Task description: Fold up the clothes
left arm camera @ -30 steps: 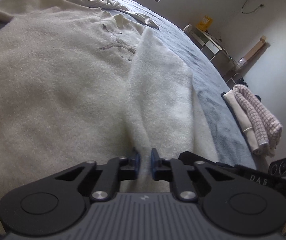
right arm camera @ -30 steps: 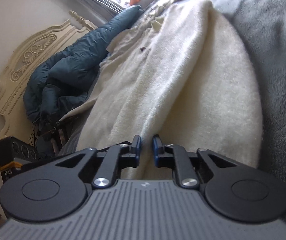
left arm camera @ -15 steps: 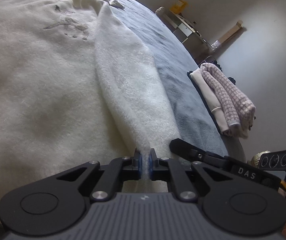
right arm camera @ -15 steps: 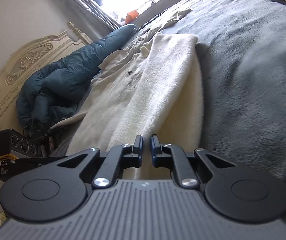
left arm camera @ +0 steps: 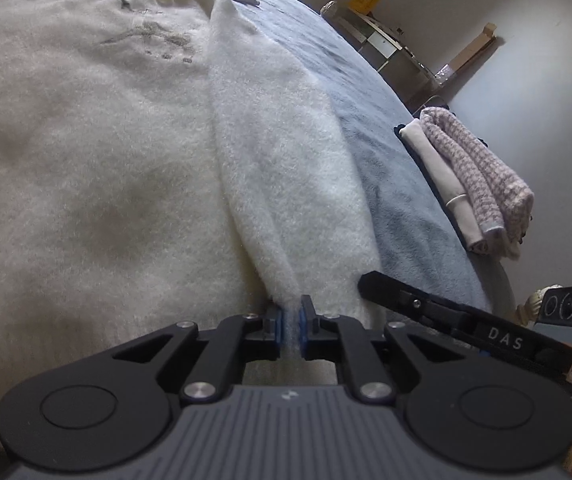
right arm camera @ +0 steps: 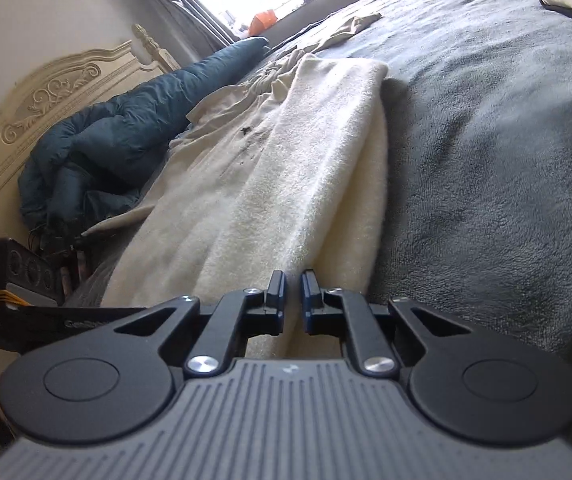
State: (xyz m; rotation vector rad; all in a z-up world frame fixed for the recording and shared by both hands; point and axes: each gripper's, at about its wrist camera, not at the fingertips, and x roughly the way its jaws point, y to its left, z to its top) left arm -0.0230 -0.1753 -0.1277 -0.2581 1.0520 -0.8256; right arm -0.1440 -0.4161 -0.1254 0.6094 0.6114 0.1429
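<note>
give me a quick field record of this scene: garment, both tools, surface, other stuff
garment: cream fleece top, side folded over as a long flap
left tool: shut on the flap's near end
right tool: shut on cream fabric at the hem end
surface: grey blanket on a bed
folded pile: pink checked and cream items at the bed edge
other: teal jacket by headboard

The other gripper's black body (left arm camera: pixel 501 340), seen from the left wrist view, bears the white letters "DAS". In the right wrist view, the black unit (right arm camera: pixel 14 296) at the left edge carries the same "DAS" mark; smaller print beneath is illegible.
</note>
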